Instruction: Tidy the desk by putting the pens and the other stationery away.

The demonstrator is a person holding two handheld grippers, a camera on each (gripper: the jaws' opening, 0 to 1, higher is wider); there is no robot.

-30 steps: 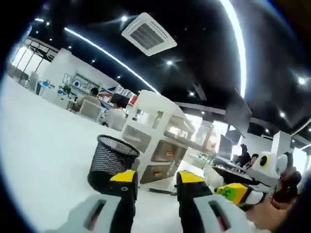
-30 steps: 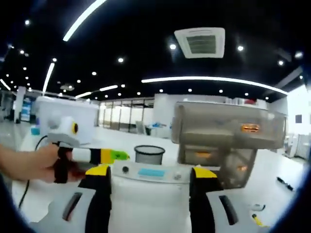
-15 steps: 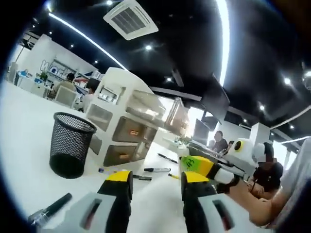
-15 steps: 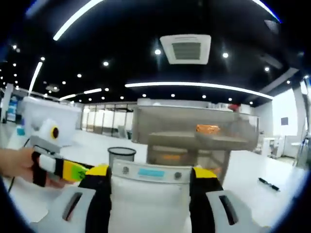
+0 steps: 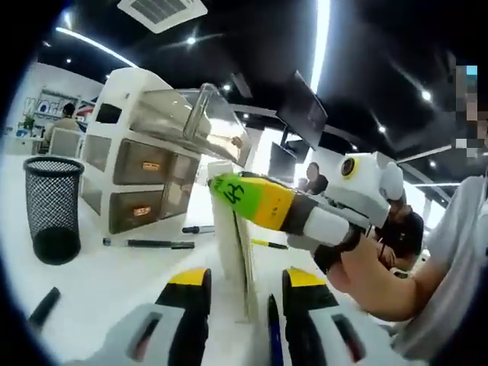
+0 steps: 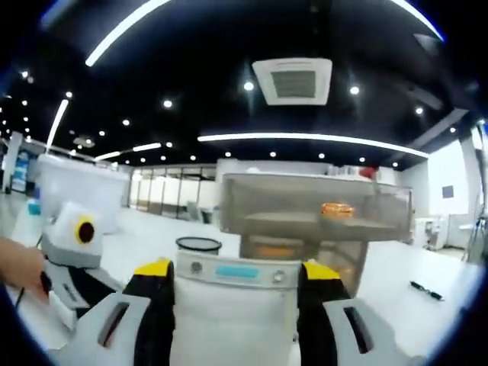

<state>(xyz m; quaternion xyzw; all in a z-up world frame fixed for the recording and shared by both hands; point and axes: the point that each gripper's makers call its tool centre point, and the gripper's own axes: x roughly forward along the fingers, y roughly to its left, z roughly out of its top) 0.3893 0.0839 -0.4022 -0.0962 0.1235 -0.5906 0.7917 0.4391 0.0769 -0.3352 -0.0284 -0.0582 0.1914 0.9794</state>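
Note:
My right gripper [image 6: 236,274] is shut on a white calculator [image 6: 236,305] with a blue display and round buttons. In the left gripper view the calculator [image 5: 231,229] stands on edge, pinched at its top by the right gripper [image 5: 229,187], whose green and yellow jaw comes in from the right. My left gripper [image 5: 245,278] is open just below it, one jaw on each side of the calculator's lower edge. Pens [image 5: 152,244] lie on the white desk [image 5: 99,274] before the drawer unit [image 5: 145,168], whose clear top drawer is pulled out.
A black mesh pen cup [image 5: 49,206] stands at the left, with a black marker [image 5: 42,305] lying near it. A blue pen [image 5: 272,343] lies between my left jaws. In the right gripper view sit the drawer unit [image 6: 313,221], the cup [image 6: 198,245] and a pen [image 6: 427,290].
The left view has swung right, putting the right gripper and calculator just ahead of my left jaws. In the right view the left gripper has dropped lower and closer.

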